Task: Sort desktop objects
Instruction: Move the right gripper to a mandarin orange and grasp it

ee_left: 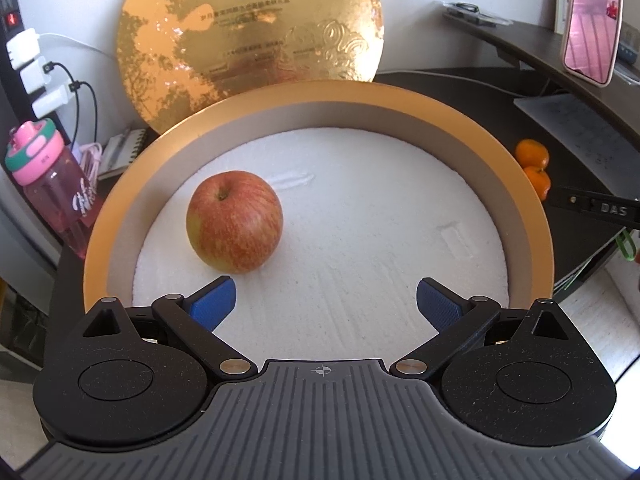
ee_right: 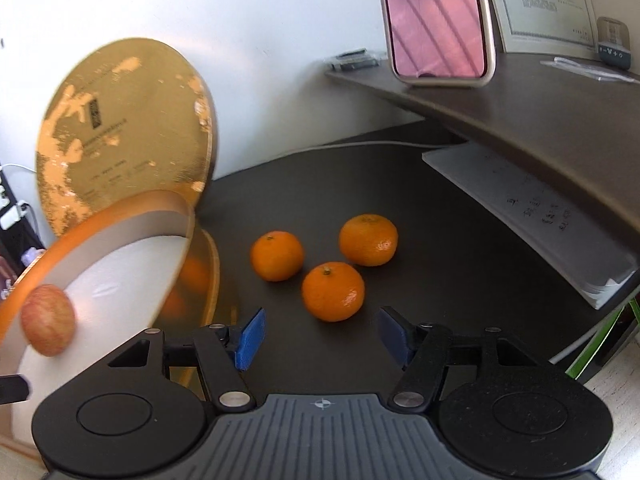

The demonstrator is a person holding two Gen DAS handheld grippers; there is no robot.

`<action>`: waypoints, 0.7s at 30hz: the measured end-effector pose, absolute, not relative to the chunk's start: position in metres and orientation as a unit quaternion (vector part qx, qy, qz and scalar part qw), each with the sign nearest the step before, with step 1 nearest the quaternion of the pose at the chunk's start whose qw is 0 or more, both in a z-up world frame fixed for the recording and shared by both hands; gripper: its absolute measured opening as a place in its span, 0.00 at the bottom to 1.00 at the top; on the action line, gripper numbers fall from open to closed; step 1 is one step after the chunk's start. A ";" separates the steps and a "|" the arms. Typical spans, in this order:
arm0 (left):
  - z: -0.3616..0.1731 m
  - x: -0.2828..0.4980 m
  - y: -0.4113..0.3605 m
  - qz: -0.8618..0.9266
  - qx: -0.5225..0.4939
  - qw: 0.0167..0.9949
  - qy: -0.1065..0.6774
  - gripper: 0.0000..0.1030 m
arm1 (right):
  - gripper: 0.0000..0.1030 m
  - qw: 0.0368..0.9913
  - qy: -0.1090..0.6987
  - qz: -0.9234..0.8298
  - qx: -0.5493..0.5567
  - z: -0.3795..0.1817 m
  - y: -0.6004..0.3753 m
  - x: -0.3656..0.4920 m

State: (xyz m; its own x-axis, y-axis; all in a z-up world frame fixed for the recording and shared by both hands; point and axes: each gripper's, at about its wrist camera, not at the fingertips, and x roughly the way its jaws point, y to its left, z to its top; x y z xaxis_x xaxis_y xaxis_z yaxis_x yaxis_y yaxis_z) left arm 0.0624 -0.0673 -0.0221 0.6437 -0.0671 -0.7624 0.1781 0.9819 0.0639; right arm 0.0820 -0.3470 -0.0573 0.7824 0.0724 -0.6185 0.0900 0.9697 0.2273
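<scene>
A red apple [ee_left: 234,222] lies on the white foam floor of a round gold box [ee_left: 304,98]. My left gripper [ee_left: 325,300] is open and empty just in front of the apple, over the foam. In the right wrist view three tangerines [ee_right: 333,291] [ee_right: 277,255] [ee_right: 368,239] sit on the dark desk. My right gripper [ee_right: 320,334] is open and empty, with the nearest tangerine just ahead of its fingertips. The box [ee_right: 120,208] and apple [ee_right: 47,320] show at the left of that view. Two tangerines [ee_left: 532,154] show past the box's right rim in the left wrist view.
The gold lid [ee_left: 250,36] leans on the wall behind the box. A pink bottle [ee_left: 52,184] and chargers [ee_left: 30,64] stand at left. A phone [ee_right: 438,20] stands on a raised shelf [ee_right: 520,112]; papers [ee_right: 532,216] lie under it.
</scene>
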 end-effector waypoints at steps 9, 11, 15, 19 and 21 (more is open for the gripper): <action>-0.030 0.073 -0.068 -0.057 0.071 0.899 0.429 0.97 | 0.61 0.933 0.343 -0.009 0.108 -0.076 -0.348 0.112; -0.031 0.074 -0.068 -0.058 0.071 0.898 0.430 0.97 | 0.60 0.933 0.345 -0.009 0.104 -0.077 -0.348 0.115; -0.034 0.076 -0.070 -0.059 0.072 0.897 0.433 0.97 | 0.56 0.932 0.350 -0.013 0.092 -0.079 -0.346 0.121; -0.034 0.076 -0.070 -0.059 0.072 0.897 0.433 0.97 | 0.56 0.930 0.356 -0.013 0.089 -0.081 -0.345 0.126; -0.034 0.076 -0.070 -0.058 0.073 0.897 0.433 0.97 | 0.54 0.930 0.358 -0.010 0.087 -0.081 -0.344 0.127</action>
State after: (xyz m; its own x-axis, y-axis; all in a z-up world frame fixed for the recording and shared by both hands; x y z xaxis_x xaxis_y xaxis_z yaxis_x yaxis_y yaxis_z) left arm 0.0762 -0.0702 -0.0335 0.6190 -0.0419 -0.7843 0.1678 0.9826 0.0799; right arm 0.1275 -0.3437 -0.0810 0.7431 0.0429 -0.6678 0.0811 0.9848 0.1536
